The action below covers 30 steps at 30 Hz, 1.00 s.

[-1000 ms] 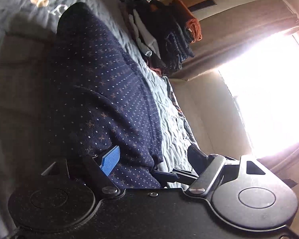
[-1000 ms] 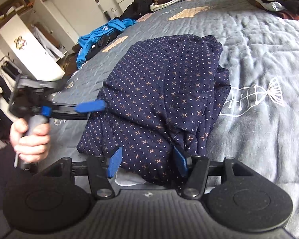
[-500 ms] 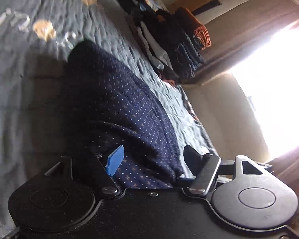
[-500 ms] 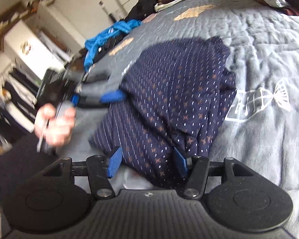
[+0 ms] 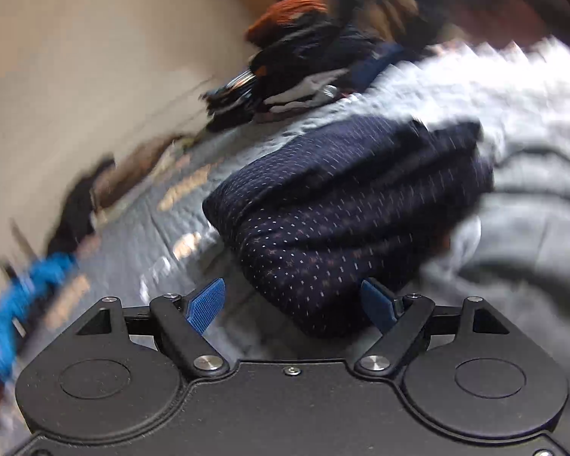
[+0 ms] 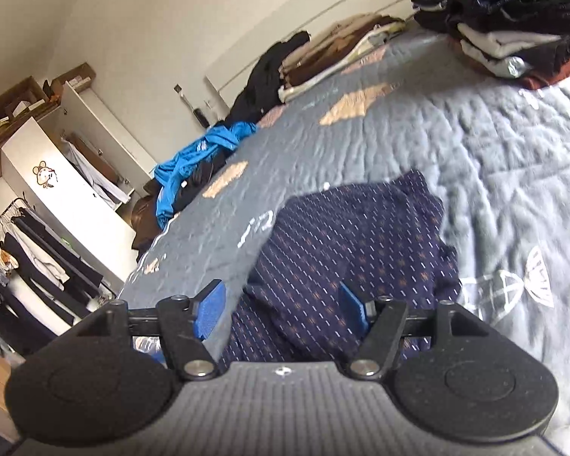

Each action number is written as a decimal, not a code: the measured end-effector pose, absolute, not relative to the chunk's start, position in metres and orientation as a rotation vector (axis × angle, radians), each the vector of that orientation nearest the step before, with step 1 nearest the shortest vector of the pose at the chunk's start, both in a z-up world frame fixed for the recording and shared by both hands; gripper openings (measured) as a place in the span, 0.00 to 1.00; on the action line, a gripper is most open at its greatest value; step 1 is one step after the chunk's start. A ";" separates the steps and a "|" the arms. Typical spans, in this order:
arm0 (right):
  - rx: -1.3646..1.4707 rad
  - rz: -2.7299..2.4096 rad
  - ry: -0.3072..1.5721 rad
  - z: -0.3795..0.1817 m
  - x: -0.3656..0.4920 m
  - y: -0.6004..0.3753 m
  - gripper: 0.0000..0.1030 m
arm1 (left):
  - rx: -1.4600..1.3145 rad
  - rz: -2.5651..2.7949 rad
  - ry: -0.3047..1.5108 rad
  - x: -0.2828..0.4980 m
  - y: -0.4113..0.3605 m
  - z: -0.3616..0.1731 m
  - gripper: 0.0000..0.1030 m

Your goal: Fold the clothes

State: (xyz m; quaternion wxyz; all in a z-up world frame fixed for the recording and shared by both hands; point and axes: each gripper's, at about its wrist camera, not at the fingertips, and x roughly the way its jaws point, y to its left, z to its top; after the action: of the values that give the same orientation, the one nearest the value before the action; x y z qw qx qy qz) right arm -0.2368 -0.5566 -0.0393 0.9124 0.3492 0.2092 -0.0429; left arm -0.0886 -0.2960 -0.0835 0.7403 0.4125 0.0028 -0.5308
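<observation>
Folded navy patterned garment lies on the grey quilted bedspread, between both sets of jaws. Left gripper has just been opening; its pads look clear of the cloth. Right gripper has likewise just been opening, released. Stack of folded clothes sits well beyond.

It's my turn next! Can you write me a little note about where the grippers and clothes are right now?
Left gripper: fingers just opened wider, folded navy dotted garment between them, not pinched.
Right gripper: fingers just opened too, garment between them, released.
The garment lies folded on the grey quilt.
Folded stack waits at the far corner.
Left: the blue garment and other unfolded clothes.
</observation>
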 end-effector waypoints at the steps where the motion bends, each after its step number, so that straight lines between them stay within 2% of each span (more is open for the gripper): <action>1: 0.725 -0.087 0.425 -0.037 -0.232 -0.556 0.65 | 0.933 -1.154 -0.036 -0.092 -0.297 -0.088 0.75; 4: 0.733 -0.094 0.407 -0.029 -0.212 -0.557 0.67 | 0.971 -1.129 -0.162 -0.097 -0.301 -0.094 0.69; 12: 0.619 -0.129 0.488 -0.022 -0.138 -0.557 0.69 | 1.145 -1.118 -0.332 -0.105 -0.310 -0.122 0.66; 15: 0.580 -0.127 0.535 -0.032 -0.113 -0.553 0.70 | 1.149 -1.108 -0.353 -0.100 -0.316 -0.125 0.55; 17: 0.587 -0.110 0.552 -0.038 -0.100 -0.550 0.70 | 1.165 -1.111 -0.371 -0.099 -0.319 -0.128 0.31; 19: 0.590 -0.100 0.559 -0.042 -0.090 -0.545 0.70 | 1.177 -1.120 -0.398 -0.101 -0.319 -0.132 0.27; 24: 0.588 -0.083 0.583 -0.050 -0.070 -0.538 0.71 | 1.209 -1.117 -0.416 -0.099 -0.322 -0.140 0.29; 25: 0.583 -0.089 0.592 -0.053 -0.067 -0.538 0.71 | 1.212 -1.119 -0.412 -0.098 -0.323 -0.141 0.21; 26: 0.580 -0.096 0.599 -0.055 -0.065 -0.537 0.71 | 1.210 -1.125 -0.400 -0.096 -0.323 -0.139 0.08; 30: 0.587 -0.119 0.619 -0.065 -0.056 -0.536 0.72 | 1.162 -1.165 -0.328 -0.091 -0.319 -0.126 0.06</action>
State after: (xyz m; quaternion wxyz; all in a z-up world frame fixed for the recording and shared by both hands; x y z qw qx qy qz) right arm -0.0564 -0.5361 -0.0650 0.9087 0.2846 0.3001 -0.0574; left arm -0.0907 -0.3194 -0.1256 0.6682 0.5153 -0.1452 -0.5165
